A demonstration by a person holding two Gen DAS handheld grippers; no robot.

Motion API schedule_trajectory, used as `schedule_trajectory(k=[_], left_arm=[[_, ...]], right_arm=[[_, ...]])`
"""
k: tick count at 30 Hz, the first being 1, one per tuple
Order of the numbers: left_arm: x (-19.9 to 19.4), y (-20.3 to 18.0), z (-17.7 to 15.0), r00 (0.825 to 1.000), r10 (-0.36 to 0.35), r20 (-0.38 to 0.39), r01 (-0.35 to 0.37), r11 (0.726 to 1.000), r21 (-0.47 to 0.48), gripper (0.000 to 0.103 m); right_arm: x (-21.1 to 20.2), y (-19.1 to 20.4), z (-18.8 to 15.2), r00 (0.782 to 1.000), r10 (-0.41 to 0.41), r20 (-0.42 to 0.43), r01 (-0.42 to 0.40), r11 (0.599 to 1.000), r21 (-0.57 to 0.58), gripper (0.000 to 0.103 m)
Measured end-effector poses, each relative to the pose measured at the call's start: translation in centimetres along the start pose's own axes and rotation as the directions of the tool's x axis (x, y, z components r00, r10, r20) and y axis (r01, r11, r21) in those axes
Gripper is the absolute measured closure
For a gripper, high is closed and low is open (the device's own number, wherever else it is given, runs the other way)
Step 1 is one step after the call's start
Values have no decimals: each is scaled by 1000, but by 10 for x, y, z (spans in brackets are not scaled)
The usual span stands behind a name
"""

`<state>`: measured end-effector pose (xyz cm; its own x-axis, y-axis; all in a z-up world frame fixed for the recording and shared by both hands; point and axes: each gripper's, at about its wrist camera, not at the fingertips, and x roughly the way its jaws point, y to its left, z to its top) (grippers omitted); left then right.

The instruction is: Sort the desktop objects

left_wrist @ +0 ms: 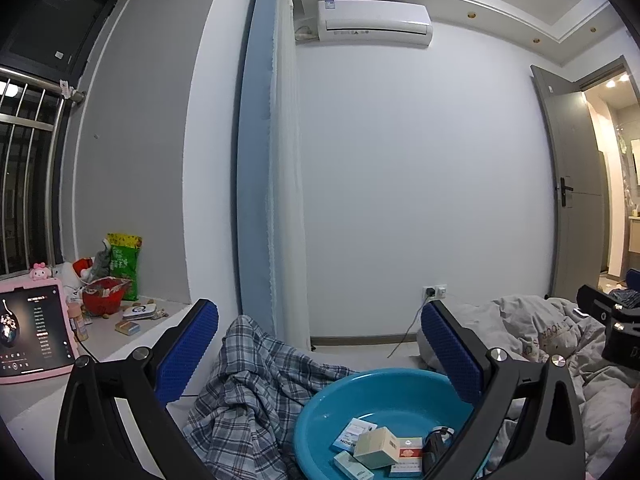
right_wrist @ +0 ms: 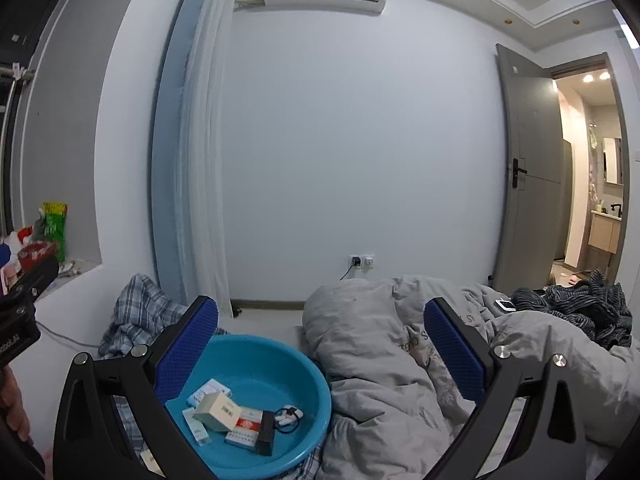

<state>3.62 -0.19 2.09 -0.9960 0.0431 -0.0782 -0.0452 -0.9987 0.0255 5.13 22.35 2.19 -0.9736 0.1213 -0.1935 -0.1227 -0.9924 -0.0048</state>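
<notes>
Blue plastic basin [right_wrist: 256, 348] holds small boxes [right_wrist: 218, 410] and a black charger [right_wrist: 266, 432] on the bed, between plaid cloth [left_wrist: 248, 376] at left and grey duvet [right_wrist: 380, 344] at right; the left hand-held gripper [left_wrist: 320, 352] and right hand-held gripper [right_wrist: 320, 352] hover above, jaws apart, empty.

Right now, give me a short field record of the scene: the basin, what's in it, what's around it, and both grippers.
container: blue basin, on the bed
contents: several small boxes, including a pale green box and a red and white box, plus a black box and a small corded item
left of basin: plaid cloth
right of basin: grey duvet
left gripper: jaws open, empty, above the basin
right gripper: jaws open, empty
</notes>
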Motion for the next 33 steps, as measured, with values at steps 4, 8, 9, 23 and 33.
schedule_trajectory(k=[4,8,9,23,33], left_arm=[[4,0,0,1000,-1,-16,1,1000,-1,0],[4,0,-1,1000,8,-2,-8,1000,-2,0],[3,1,-2,1000,12,4,-12,1000,-8,0],[-21,5,1,987,84,138,-83,996,-11,0],[-8,8,-1,999,35,40,-34,999,-24,0]], right_arm=[[-3,-5,2,998,70,8,-70,997,34,1],[-8,-3,3,998,29,57,-30,999,21,1],[-8,-2,4,998,23,60,-24,1000,12,1],[-12,4,3,998,29,61,-26,999,-37,1],[-14,3,5,997,18,78,-17,1000,-23,1]])
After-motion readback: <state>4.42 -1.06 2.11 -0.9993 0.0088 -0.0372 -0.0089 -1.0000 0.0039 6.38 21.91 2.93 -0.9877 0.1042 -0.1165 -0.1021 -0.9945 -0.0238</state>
